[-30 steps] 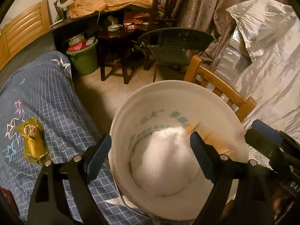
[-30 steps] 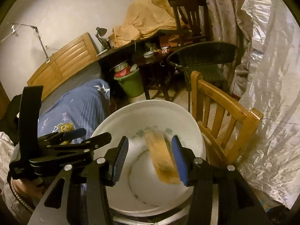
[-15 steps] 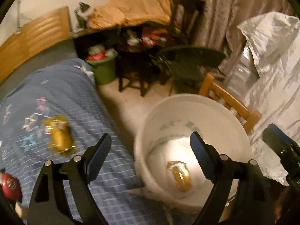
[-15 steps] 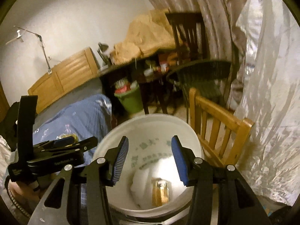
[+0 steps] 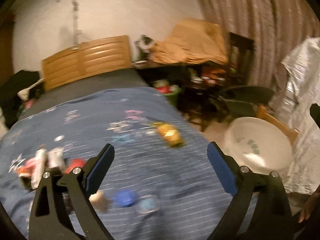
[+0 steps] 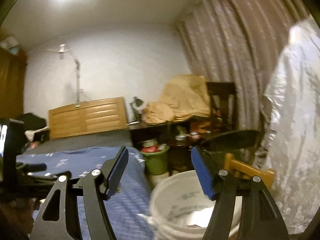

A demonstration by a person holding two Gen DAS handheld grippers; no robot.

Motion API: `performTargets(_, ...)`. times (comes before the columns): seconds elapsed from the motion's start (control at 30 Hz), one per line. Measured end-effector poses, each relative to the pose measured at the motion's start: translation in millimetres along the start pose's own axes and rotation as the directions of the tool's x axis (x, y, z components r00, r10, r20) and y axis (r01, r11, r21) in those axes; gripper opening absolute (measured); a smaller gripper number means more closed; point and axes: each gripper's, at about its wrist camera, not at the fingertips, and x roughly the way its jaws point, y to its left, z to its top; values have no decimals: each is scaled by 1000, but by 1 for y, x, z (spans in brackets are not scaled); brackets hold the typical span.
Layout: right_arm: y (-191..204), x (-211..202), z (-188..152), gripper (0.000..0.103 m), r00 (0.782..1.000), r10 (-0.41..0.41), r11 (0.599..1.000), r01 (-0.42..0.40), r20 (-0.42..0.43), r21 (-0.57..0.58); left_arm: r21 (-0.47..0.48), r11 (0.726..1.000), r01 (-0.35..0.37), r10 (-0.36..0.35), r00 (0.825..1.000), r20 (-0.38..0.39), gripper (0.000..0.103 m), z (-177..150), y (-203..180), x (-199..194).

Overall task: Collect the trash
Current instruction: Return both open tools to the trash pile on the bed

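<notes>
My left gripper (image 5: 160, 166) is open and empty above the blue checked bedspread (image 5: 140, 170). A yellow snack wrapper (image 5: 170, 135) lies just beyond its fingertips. Blurred trash lies nearer: a blue cap (image 5: 125, 198), a pale blue piece (image 5: 149, 204), a red thing (image 5: 77, 164) and white and pink wrappers (image 5: 42, 164) at the left. The white bucket (image 5: 258, 142) stands off the bed's right side. My right gripper (image 6: 160, 172) is open and empty above the bucket (image 6: 180, 202), which holds white trash.
A wooden chair (image 6: 248, 170) stands behind the bucket, with a silvery sheet (image 6: 290, 140) to the right. A green bin (image 6: 156, 160), a dark table and a dark wicker chair (image 5: 244, 102) stand past the bed. A wooden headboard (image 5: 86, 60) is at the far end.
Both grippers have swung up and left, away from the bucket. The orange wrapper left my right gripper and fell into the bucket. My left gripper now faces the bed.
</notes>
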Motion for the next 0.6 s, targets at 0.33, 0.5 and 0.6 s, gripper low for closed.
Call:
performTargets(0.33,162,-5,-19,67,960,274,952,-280,-59,-127,-212,938,-273,268,962,-52,92,-45,169,-50)
performTargets(0.5,244,2,-41,66,882,435,878,-460,-180,-130,-374,836,-402,375,915,-146,92,-76,267,-69)
performTargets(0.6,299,8,-59,63,780,548,789,-602,-303,-121,-438,772,-461,414,887,-203,92,-88,315,-75)
